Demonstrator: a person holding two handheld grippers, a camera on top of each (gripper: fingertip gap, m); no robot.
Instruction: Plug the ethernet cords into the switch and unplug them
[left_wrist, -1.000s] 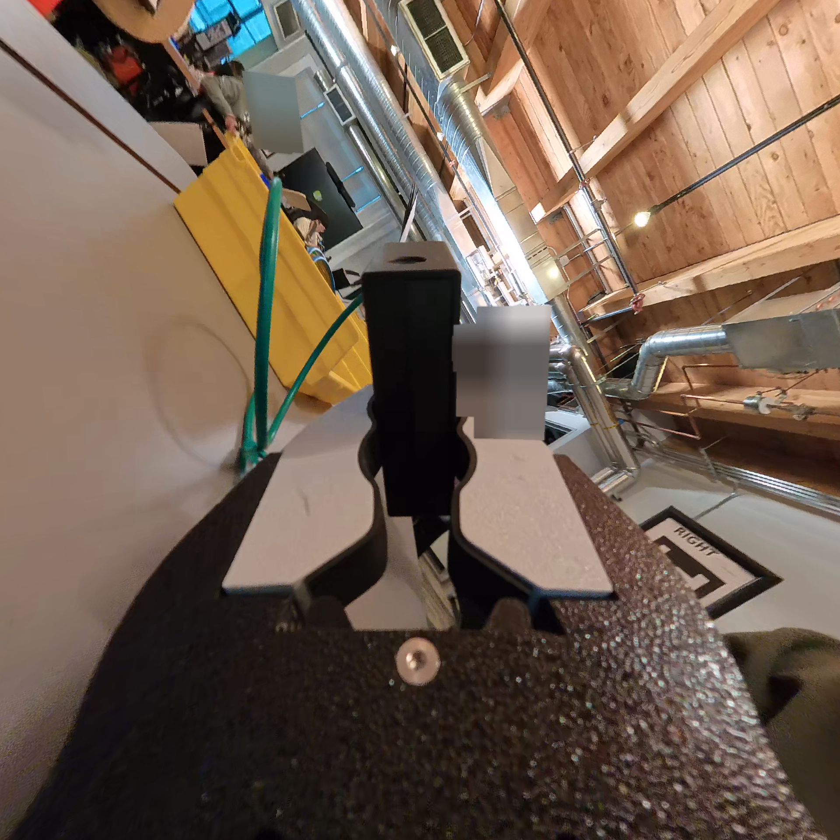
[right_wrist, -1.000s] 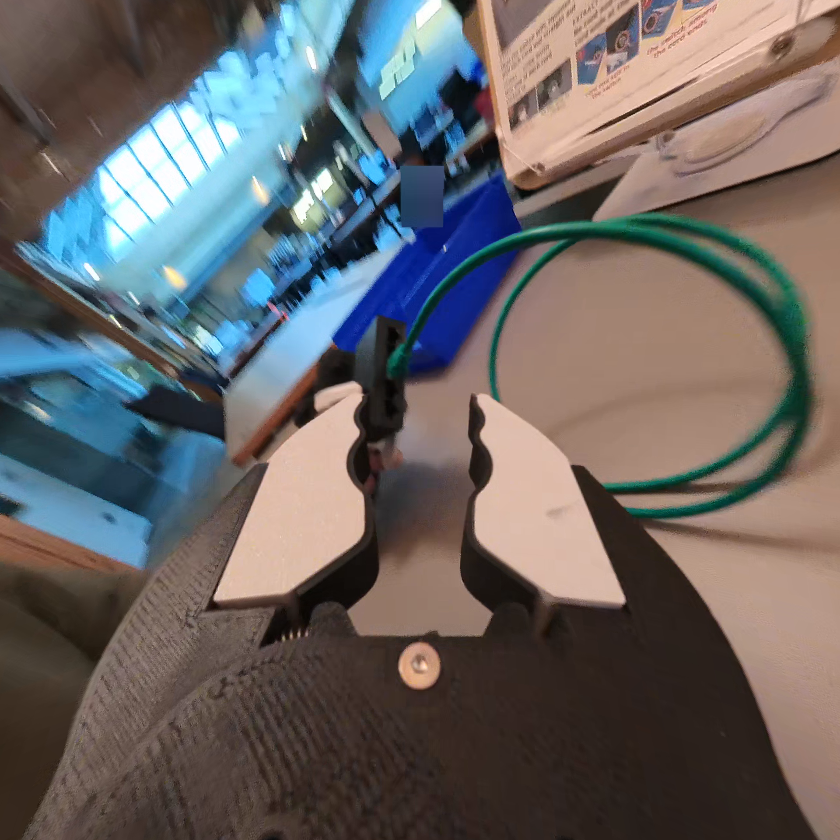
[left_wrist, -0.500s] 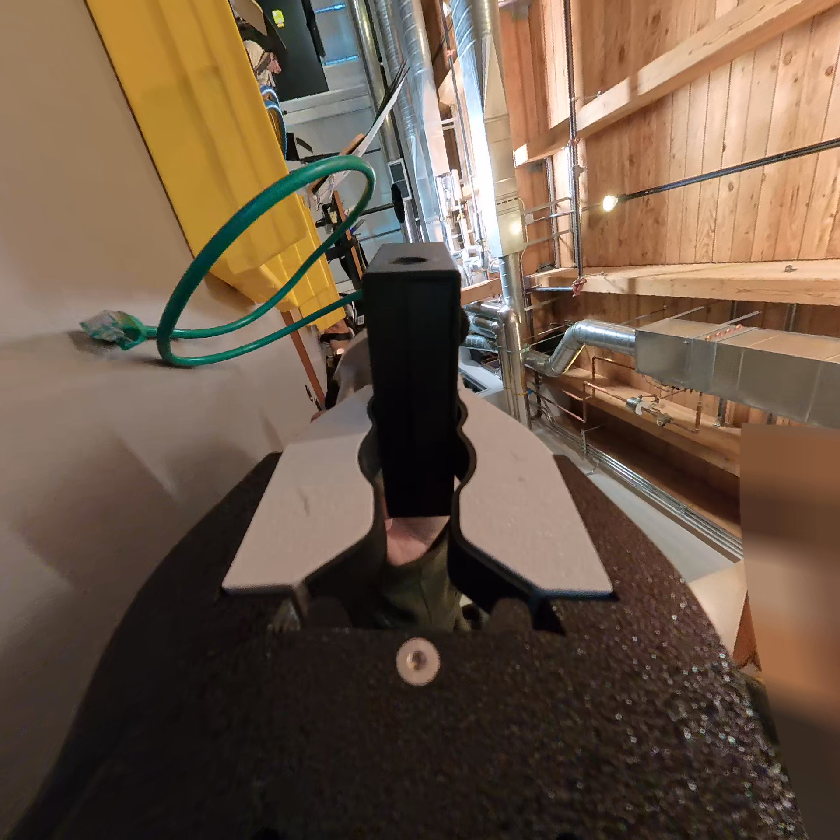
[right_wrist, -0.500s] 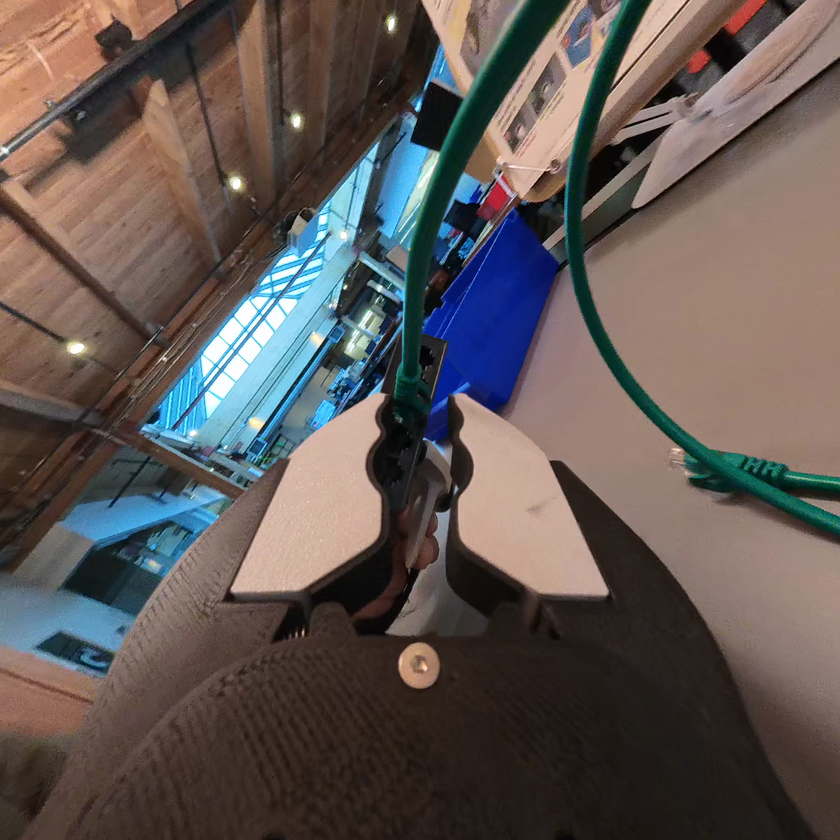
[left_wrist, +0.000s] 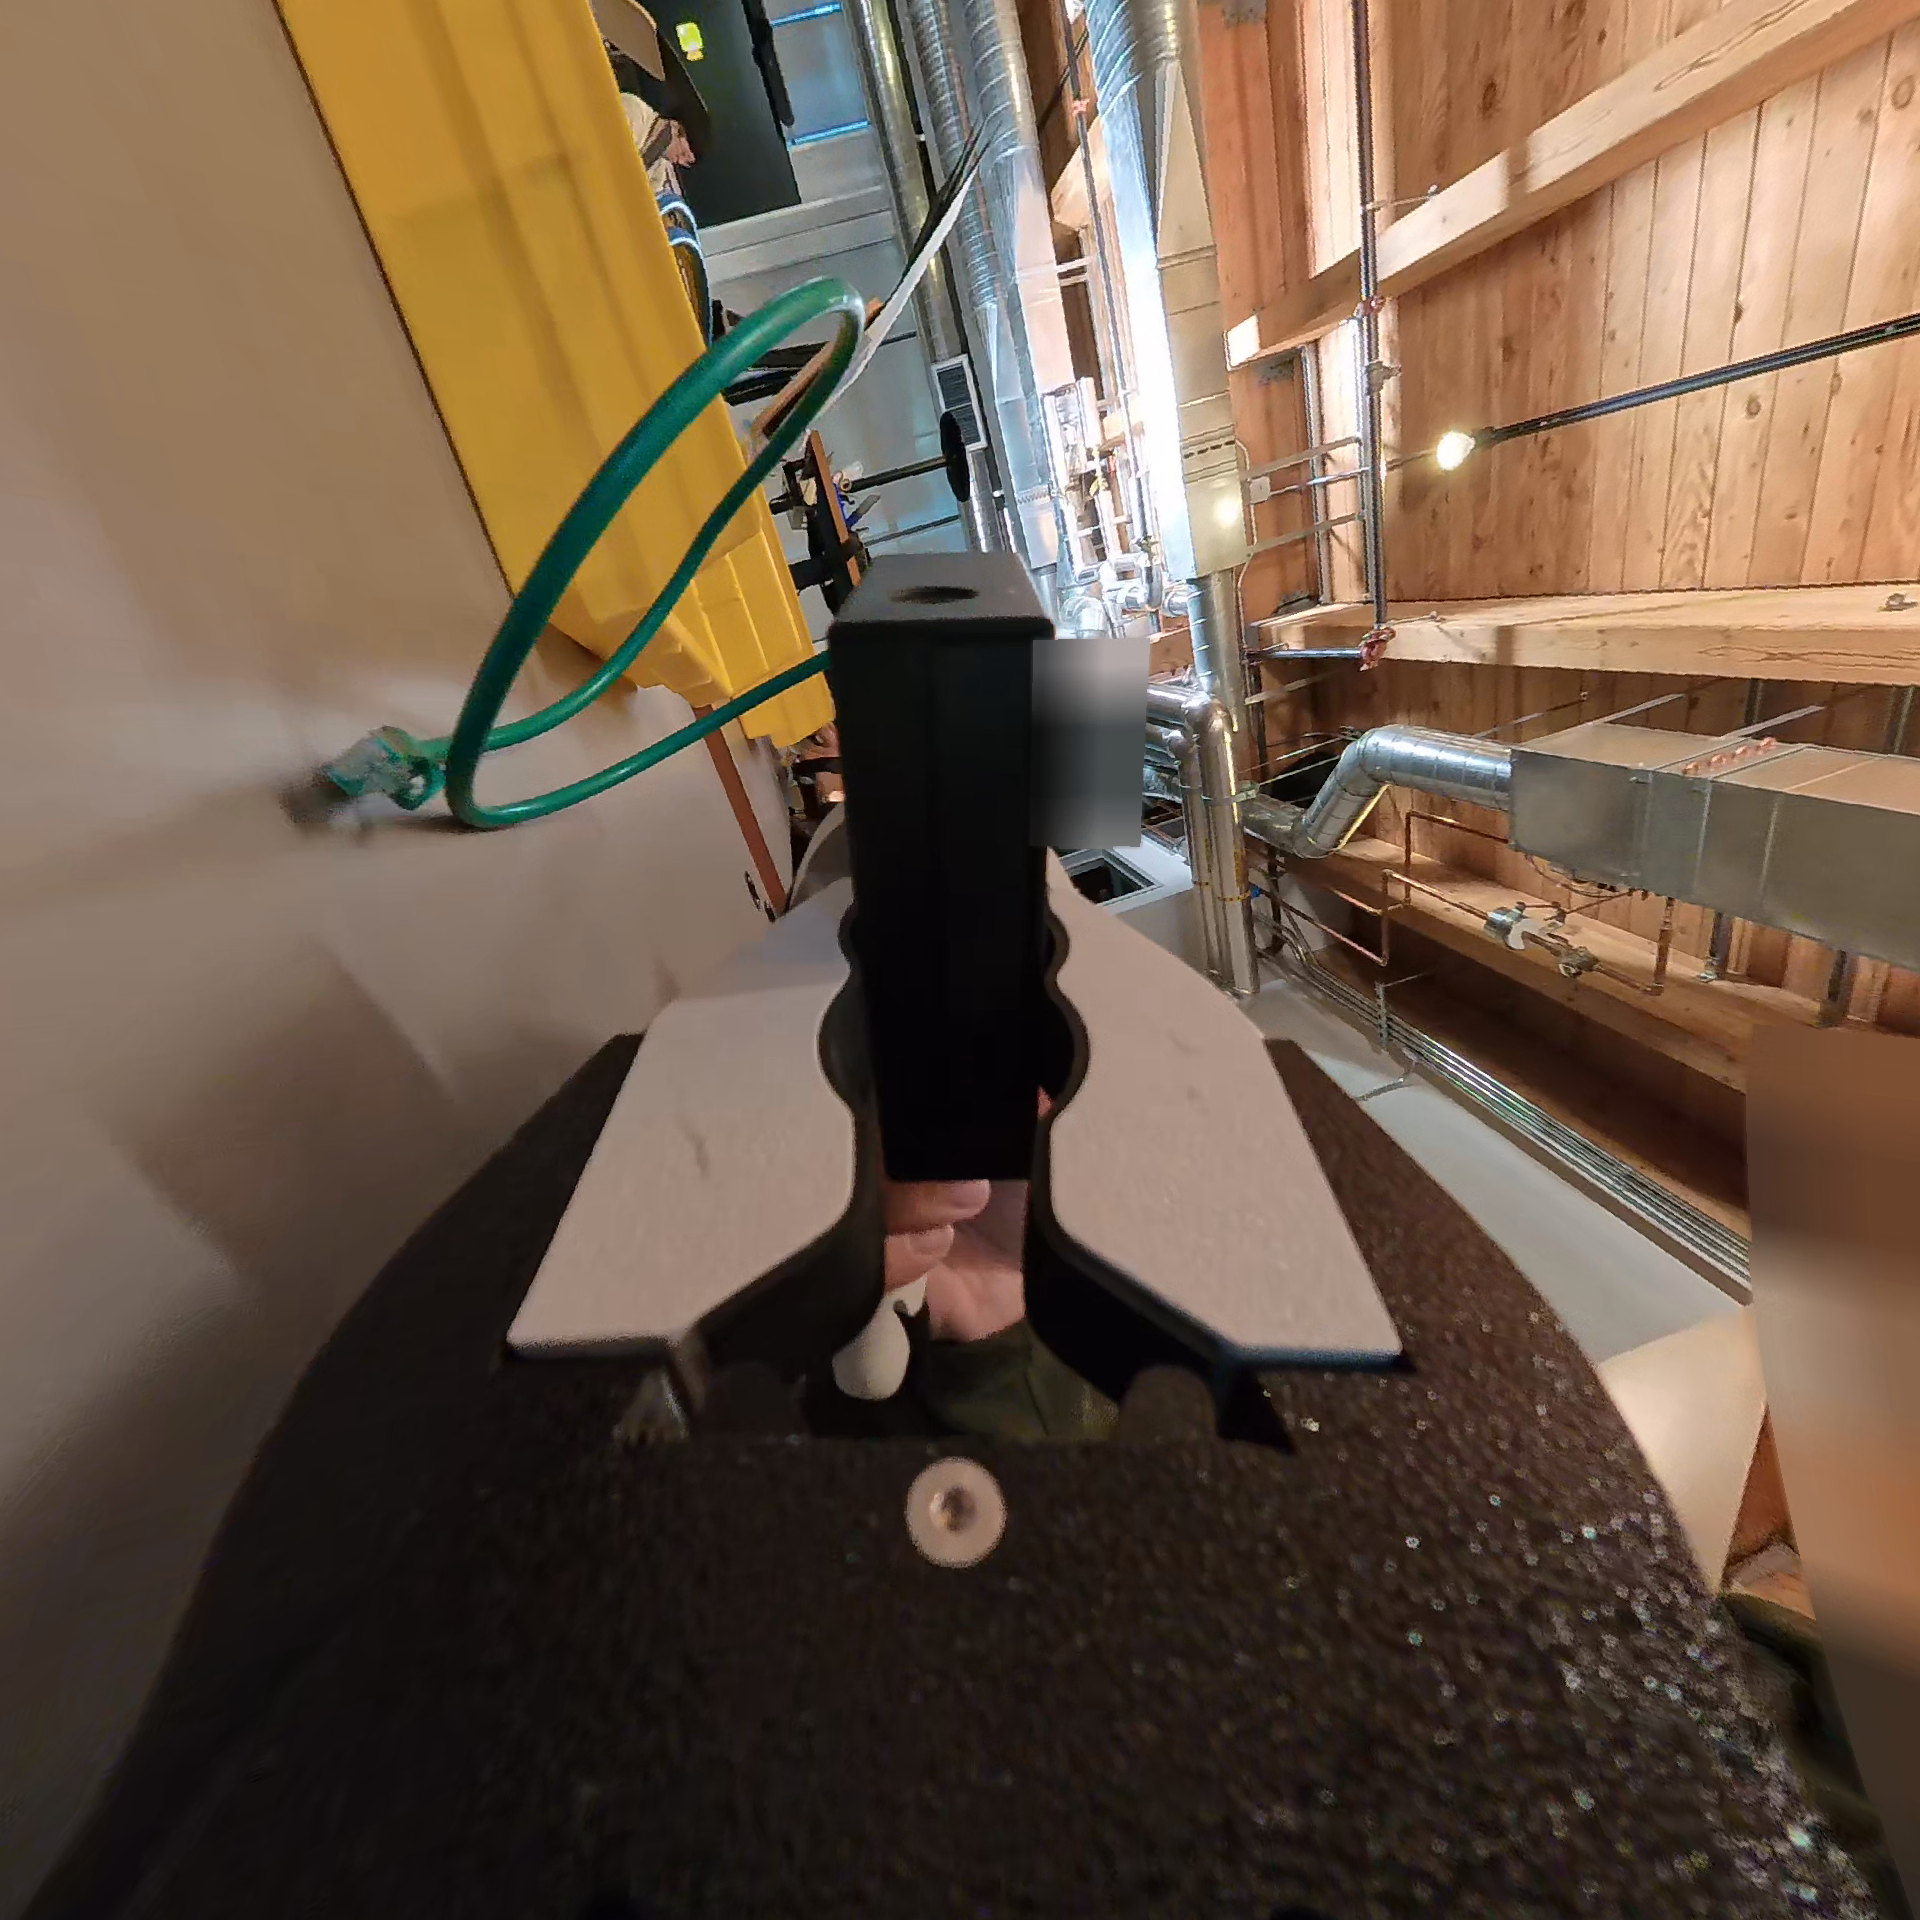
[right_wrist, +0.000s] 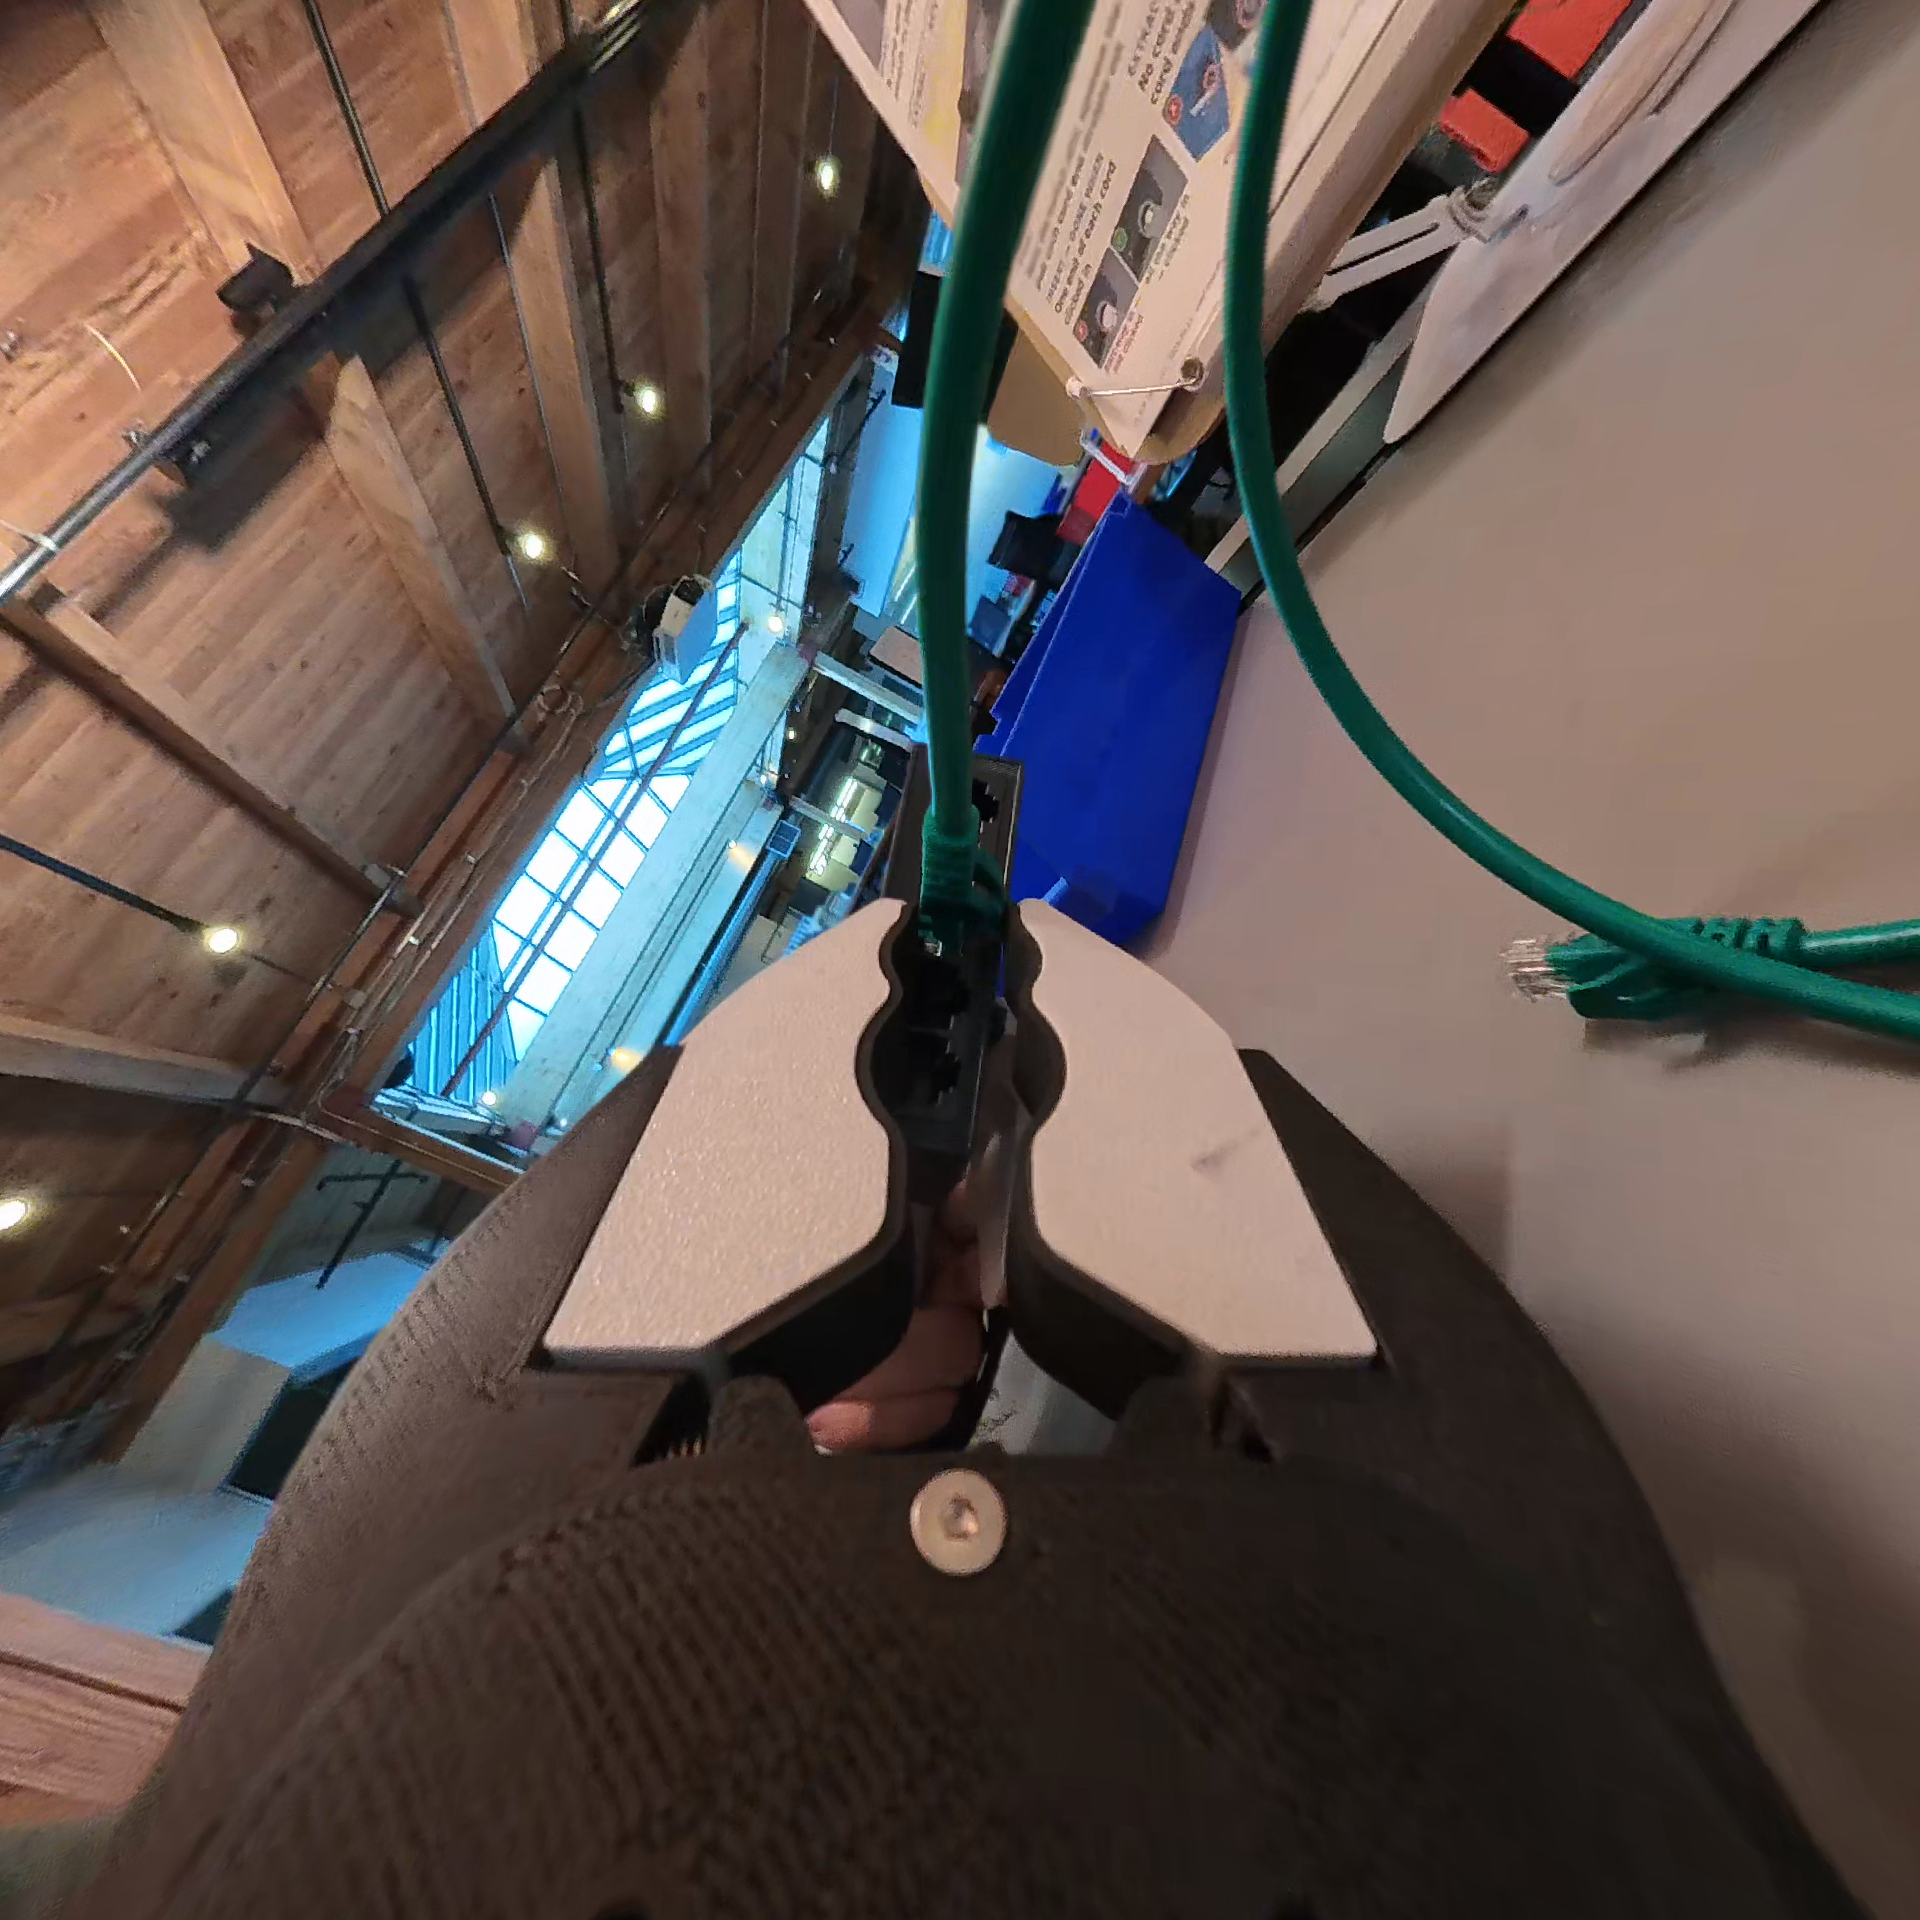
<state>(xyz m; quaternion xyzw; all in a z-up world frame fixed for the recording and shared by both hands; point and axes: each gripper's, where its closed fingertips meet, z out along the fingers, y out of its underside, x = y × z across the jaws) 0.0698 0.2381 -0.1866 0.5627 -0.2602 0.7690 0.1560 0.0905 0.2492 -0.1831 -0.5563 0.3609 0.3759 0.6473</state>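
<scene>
Plain grey worktop (right_wrist: 1621, 727). Green ethernet cord (right_wrist: 1704, 940) lies on it, free plug end (right_wrist: 1538, 966) resting on the surface. Blue bin (right_wrist: 1122, 727) at far edge in right wrist view; yellow bin (left_wrist: 540, 312) on it in left wrist view.

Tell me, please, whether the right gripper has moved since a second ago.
Yes. The right gripper advanced toward the blue bin, which now looms larger, and closed from open onto the green plug in the switch.

Both views are bright and strongly tilted, with wide-angle bending of straight lines toward the edges. Warm ceiling spotlights (left_wrist: 1455, 449) glare against wood; cool blue daylight pours through far windows (right_wrist: 582, 894). The green cord (right_wrist: 1351, 675) casts soft shadows on the bench (right_wrist: 1662, 727). Near edges look smeared.
</scene>
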